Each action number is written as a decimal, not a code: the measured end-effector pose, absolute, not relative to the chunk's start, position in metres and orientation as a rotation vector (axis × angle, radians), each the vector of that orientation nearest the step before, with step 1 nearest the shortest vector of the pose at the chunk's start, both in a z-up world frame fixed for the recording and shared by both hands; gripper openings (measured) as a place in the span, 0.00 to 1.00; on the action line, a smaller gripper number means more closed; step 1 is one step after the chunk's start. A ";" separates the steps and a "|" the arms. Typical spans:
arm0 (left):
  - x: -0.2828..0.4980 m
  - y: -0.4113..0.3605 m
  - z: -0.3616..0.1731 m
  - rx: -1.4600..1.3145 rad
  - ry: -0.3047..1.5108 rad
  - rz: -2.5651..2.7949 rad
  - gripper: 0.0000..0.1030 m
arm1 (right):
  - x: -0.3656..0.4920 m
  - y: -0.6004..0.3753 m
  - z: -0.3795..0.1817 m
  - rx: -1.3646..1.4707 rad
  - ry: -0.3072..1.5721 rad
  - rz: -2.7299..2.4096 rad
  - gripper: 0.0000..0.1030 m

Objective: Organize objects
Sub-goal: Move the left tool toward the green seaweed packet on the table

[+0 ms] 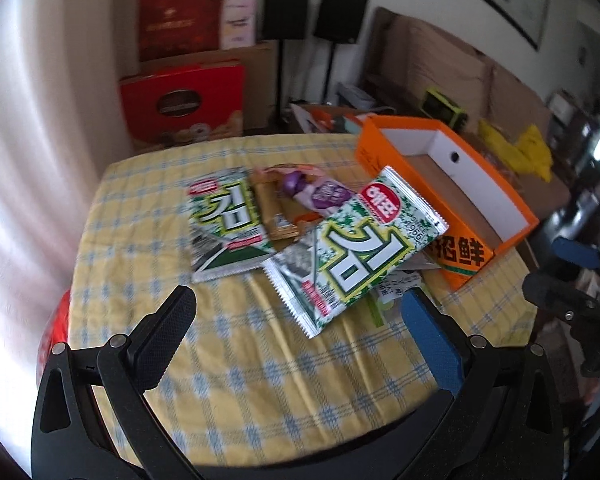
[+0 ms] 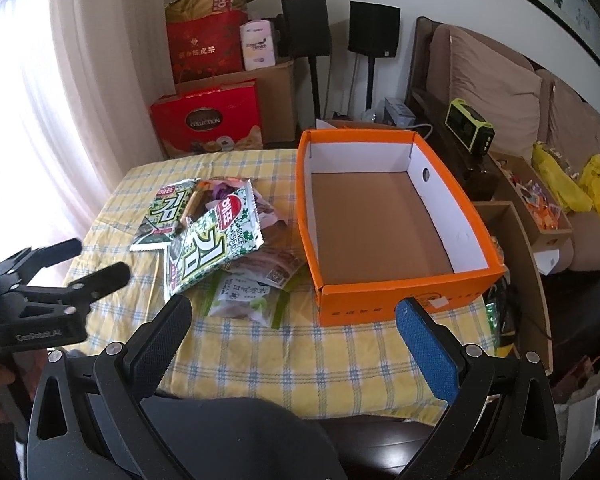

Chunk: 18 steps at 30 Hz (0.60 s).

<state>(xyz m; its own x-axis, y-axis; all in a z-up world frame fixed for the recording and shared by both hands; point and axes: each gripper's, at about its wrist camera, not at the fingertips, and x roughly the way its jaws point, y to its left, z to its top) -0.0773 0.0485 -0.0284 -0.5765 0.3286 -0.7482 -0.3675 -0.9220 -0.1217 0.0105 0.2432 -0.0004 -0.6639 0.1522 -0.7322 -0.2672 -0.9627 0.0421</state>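
Both the left gripper (image 1: 296, 316) and the right gripper (image 2: 294, 320) hang released, jaws wide and empty, low in their frames over the checked tablecloth (image 2: 340, 360). The snack packets (image 2: 216, 240) lie heaped mid-left in the right wrist view, just beside the empty orange box (image 2: 400, 292) at centre right.

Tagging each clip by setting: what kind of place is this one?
Probably a home living room: a sofa with cushions, two speakers on stands and gift boxes surround a table with a checked cloth.
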 end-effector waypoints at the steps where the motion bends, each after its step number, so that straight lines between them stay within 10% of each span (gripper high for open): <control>1: -0.080 0.054 -0.030 -1.152 0.095 2.464 0.99 | 0.011 0.244 -0.001 -1.150 0.218 2.664 1.00; 18: -0.116 0.099 -0.048 -1.043 0.263 2.152 0.99 | 0.009 0.262 -0.013 -1.141 0.277 2.661 1.00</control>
<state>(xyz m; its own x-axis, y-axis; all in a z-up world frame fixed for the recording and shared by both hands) -0.1159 0.0993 -0.0476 -0.4143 0.5175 -0.7487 -0.6826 -0.7208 -0.1205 0.0091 0.2624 -0.0134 -0.6695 0.1377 -0.7299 -0.2851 -0.9550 0.0814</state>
